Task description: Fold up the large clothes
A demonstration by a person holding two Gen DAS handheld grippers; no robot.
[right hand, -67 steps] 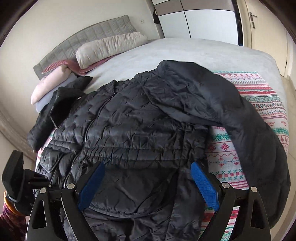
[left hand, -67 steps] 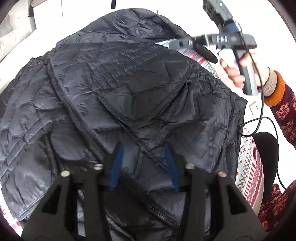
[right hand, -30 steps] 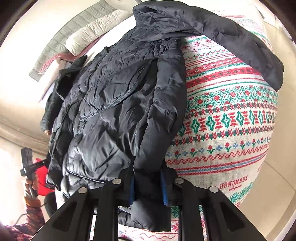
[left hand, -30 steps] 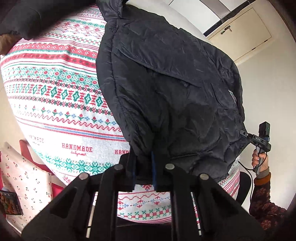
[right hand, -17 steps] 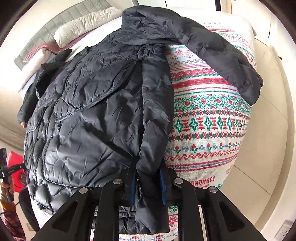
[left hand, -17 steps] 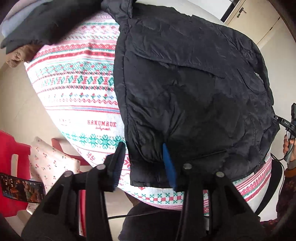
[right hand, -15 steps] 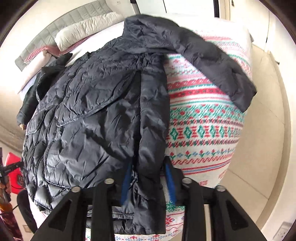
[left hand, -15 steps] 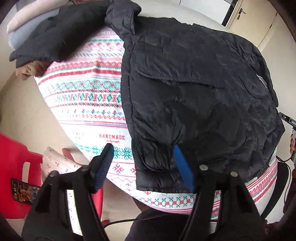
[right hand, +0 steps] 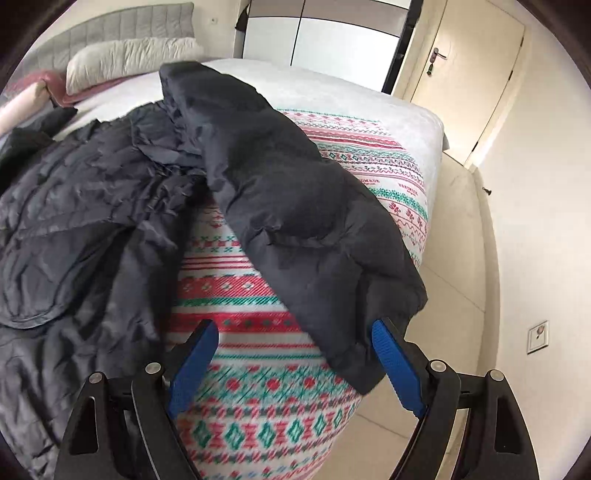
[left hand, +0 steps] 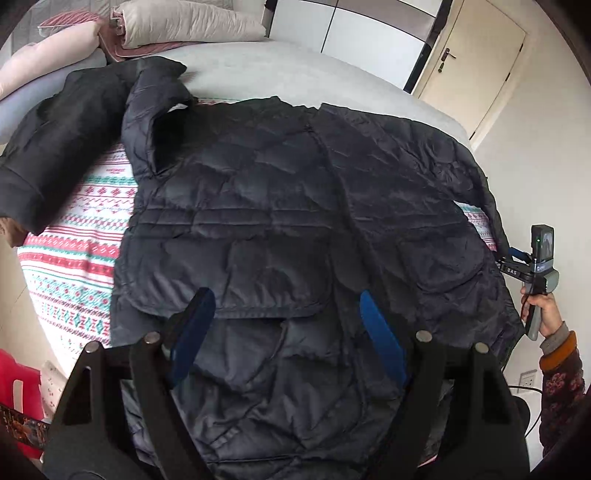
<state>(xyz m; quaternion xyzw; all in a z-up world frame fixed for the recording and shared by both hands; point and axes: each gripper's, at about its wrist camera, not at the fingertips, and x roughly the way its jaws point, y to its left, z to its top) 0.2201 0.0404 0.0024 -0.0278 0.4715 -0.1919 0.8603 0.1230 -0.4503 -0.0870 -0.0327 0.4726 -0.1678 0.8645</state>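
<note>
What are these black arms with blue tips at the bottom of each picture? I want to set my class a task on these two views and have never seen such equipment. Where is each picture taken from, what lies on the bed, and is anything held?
There is no robot. A person holds a hand-operated gripper in each hand, and each carries a wide-angle camera looking forward along its two blue-padded fingers. One picture looks out from the left gripper, the other from the right gripper. The left view also shows the person's right hand holding the other tool.

On the bed lies a patterned blanket in red, green and white, and on it a black puffer jacket, front down, sleeves spread. One sleeve runs towards the right gripper. Pillows sit at the head of the bed.

Nothing is held: the jaws of both grippers are opening and press on no fabric.
</note>
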